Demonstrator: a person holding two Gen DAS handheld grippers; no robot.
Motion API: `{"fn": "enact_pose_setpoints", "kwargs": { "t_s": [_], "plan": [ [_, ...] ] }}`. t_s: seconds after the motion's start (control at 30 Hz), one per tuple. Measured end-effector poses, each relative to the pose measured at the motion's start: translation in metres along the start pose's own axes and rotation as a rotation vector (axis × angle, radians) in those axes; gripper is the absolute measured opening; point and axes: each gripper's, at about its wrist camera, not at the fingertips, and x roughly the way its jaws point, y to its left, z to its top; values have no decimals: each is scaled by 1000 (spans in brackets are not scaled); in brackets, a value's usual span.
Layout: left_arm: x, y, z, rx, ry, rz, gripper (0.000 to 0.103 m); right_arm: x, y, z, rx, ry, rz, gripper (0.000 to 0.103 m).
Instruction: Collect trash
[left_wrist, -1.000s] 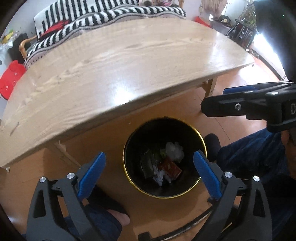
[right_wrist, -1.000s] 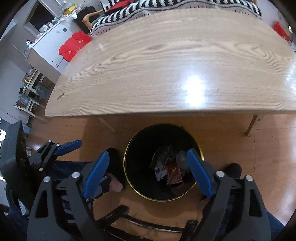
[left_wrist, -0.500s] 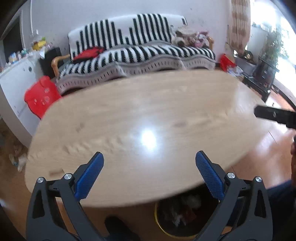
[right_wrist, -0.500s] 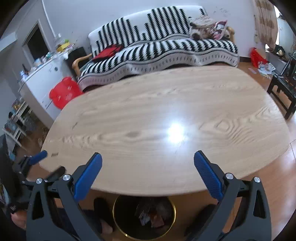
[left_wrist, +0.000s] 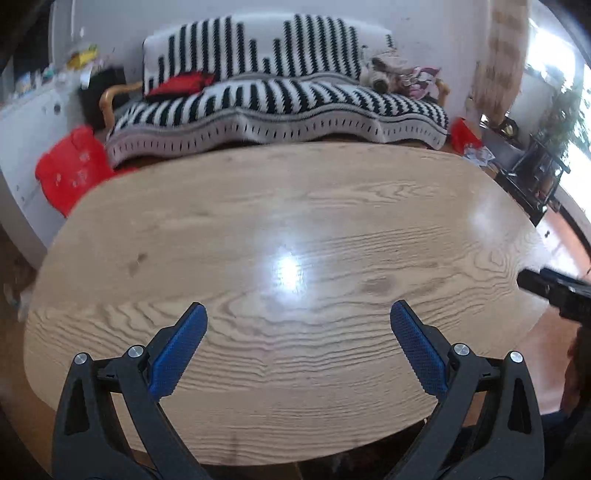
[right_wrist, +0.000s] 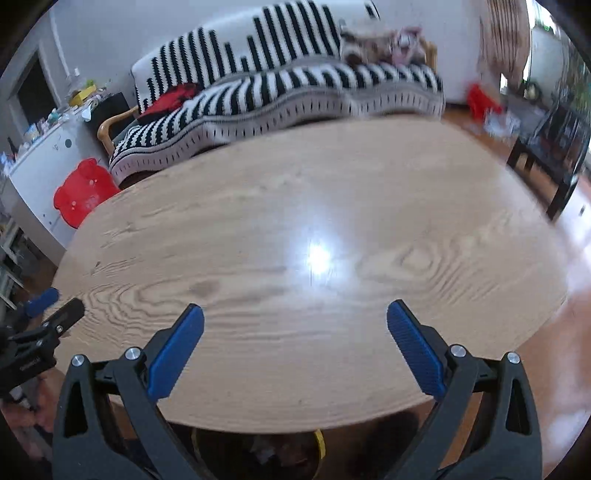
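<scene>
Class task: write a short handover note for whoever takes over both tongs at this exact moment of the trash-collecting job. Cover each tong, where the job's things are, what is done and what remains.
Left tongs: open, nothing between the blue pads, aimed across the wooden table.
Right tongs: open and empty, also over the table.
Trash bin: on the floor under the table's near edge; only a bit of its yellow rim shows in the right wrist view, contents too dark to make out.
Done: no trash shows on the tabletop in either view.
Left: nothing obvious on the table; check the floor beyond it, where blurred litter-like bits lie near the striped sofa.
</scene>
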Motion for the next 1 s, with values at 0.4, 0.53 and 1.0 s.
{"fn": "enact_pose_setpoints", "kwargs": {
  "t_s": [0.4,0.53,1.0],
  "plan": [
    [9,1,-3,-25,47,-20,96,-5,5,-11,-8,16,16,96],
    [8,2,-4,-26,48,-18,96,-8,6,-13,-14,15,18,96],
    [8,0,-4,-19,47,-17,96,-11,7,-14,-21,16,23,96]
  ]
}}
